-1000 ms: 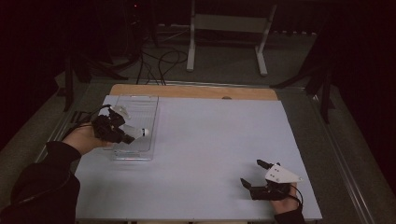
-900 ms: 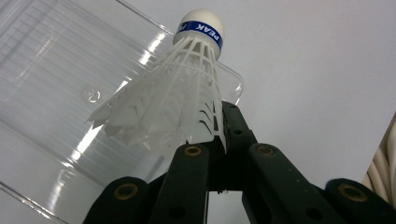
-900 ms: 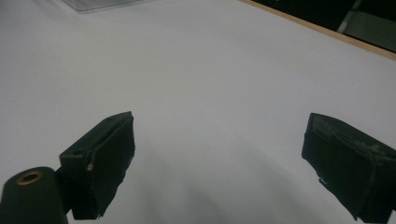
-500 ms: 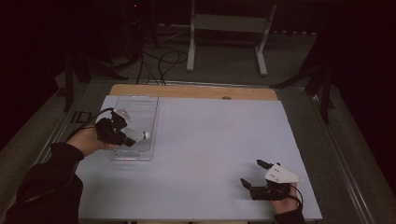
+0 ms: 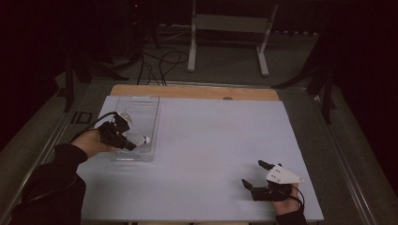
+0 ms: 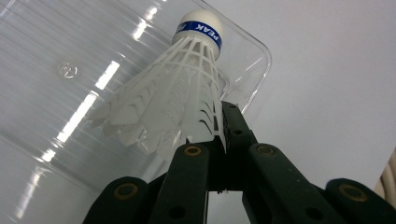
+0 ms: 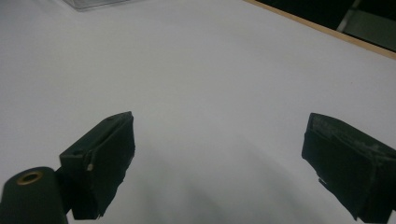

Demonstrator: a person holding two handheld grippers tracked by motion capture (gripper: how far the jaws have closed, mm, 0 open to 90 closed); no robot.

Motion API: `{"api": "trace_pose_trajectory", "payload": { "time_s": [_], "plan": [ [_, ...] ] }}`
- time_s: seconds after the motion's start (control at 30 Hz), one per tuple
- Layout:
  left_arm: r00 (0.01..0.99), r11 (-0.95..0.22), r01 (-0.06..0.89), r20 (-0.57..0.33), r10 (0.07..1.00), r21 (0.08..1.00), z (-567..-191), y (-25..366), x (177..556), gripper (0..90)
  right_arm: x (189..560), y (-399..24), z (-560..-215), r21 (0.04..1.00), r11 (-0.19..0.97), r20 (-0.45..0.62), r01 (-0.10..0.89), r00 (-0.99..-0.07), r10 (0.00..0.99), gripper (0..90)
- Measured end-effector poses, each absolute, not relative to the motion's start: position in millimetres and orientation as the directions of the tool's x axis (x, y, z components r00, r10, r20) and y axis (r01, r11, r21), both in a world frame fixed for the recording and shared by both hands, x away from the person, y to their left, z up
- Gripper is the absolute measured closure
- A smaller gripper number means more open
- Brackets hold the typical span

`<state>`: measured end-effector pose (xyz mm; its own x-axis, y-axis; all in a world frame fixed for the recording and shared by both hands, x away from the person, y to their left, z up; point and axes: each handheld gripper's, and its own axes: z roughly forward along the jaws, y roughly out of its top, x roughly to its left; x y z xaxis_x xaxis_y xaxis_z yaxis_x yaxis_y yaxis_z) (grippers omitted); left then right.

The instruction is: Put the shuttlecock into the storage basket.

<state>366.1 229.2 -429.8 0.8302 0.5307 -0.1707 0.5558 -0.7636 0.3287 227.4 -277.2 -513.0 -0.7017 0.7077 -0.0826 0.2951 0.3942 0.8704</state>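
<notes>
L gripper (image 5: 123, 139) has its jaws clamped on the skirt edge of a white plastic shuttlecock (image 6: 175, 95). In the left gripper view the feather skirt fans out just past the fingertips (image 6: 227, 122) and to one side of them, w/ the cork nose and its blue band pointing away from the pads, furthest out. Grip looks thin: pads pinch only the rim of the skirt, not the body.

Shuttlecock hangs over the clear plastic tray (image 5: 151, 117). Tray floor lies beyond the fingertips, its rounded corner just past the cork. In the high view the cork sits near the tray's near end, by the wall on the side the fingers point to. Can't tell if it touches the floor yet.

Step in hand, as I read it: placing the shuttlecock into the tray. It's over the tray, not yet released.

Next move prob needs: lower until cork or skirt rests on the floor, then open the jaws and pull back w/o snagging the skirt lattice. Light thing, may roll on its cone once freed, so release low.

R gripper (image 5: 257, 176) lies on the white table sheet (image 5: 220, 140) well apart from the tray, jaws spread wide, nothing btw the fingers (image 7: 100, 163), bare sheet ahead. Idle.
</notes>
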Motion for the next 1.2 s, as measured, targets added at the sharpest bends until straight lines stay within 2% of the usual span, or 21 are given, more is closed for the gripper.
{"api": "trace_pose_trajectory", "payload": {
  "time_s": [1.03,1.17,1.2],
  "plan": [
    [0.802,-0.739,0.594,-0.164,0.574,0.317,-447.2,219.7,381.7,89.3,227.5,-277.6,-513.2,0.868,0.394,-0.079,0.303,-0.700,0.710,9.5],
    [0.795,-0.730,0.603,-0.165,0.584,0.322,-452.1,217.3,383.6,85.3,227.7,-277.7,-513.5,0.867,0.394,-0.077,0.304,-0.700,0.710,9.5],
    [0.785,-0.720,0.616,-0.164,0.598,0.320,-454.1,216.3,385.2,82.1,227.7,-277.7,-513.4,0.867,0.395,-0.078,0.303,-0.701,0.709,9.5]
  ]
}}
